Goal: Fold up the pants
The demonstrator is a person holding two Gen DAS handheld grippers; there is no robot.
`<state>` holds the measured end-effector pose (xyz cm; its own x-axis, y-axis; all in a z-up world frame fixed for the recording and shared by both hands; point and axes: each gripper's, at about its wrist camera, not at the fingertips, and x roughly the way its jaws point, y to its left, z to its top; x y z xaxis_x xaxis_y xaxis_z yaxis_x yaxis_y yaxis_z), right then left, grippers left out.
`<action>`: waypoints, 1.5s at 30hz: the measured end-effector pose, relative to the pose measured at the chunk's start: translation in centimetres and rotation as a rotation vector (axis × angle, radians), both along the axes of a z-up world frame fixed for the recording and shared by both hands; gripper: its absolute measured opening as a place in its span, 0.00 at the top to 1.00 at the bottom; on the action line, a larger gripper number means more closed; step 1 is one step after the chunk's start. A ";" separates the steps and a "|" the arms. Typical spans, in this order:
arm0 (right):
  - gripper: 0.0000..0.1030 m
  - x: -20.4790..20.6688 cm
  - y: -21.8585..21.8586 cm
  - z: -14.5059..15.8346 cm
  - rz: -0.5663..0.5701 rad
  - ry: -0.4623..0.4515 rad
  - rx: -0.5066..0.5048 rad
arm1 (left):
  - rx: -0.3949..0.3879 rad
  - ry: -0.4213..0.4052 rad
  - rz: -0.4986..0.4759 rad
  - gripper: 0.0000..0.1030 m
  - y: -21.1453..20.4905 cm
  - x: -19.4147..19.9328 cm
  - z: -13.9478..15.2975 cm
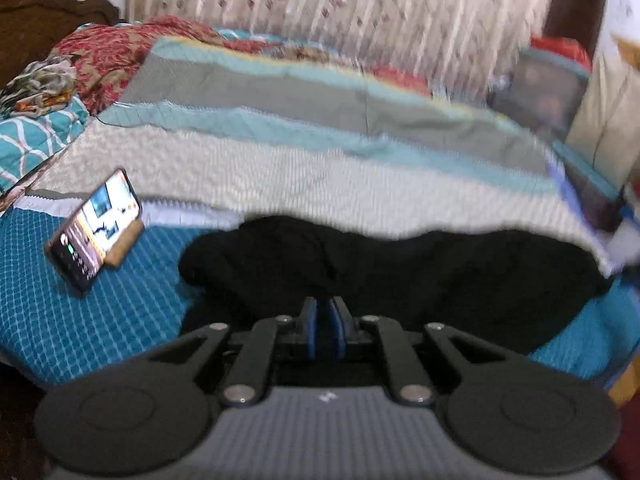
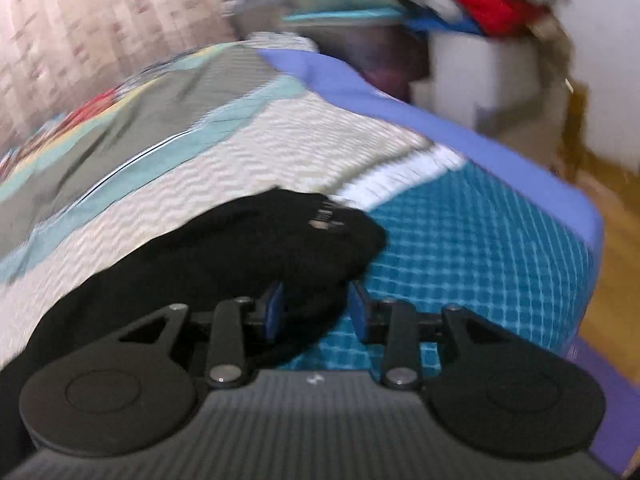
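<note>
The black pants (image 1: 400,268) lie bunched on the bed, across the teal checked cover and the edge of a striped quilt. My left gripper (image 1: 323,312) is shut, its blue pads nearly together over the near edge of the pants; whether cloth is pinched is not clear. In the right wrist view the pants (image 2: 240,248) end in a rounded fold with a small label. My right gripper (image 2: 316,304) is open, with black cloth lying between its blue pads.
A phone (image 1: 94,230) leans on a wooden stand at the left on the teal cover (image 1: 100,320). The striped quilt (image 1: 280,152) covers the far bed. Curtains hang behind. The bed's corner (image 2: 560,220) drops to a wooden floor at the right.
</note>
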<state>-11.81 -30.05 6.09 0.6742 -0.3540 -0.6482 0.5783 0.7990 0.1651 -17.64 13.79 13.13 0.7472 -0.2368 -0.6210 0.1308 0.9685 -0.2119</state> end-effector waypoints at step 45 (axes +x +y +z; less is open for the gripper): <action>0.63 4.3 12.2 1.2 0.375 0.107 -0.250 | 0.012 0.271 0.301 0.69 2.5 5.5 -3.7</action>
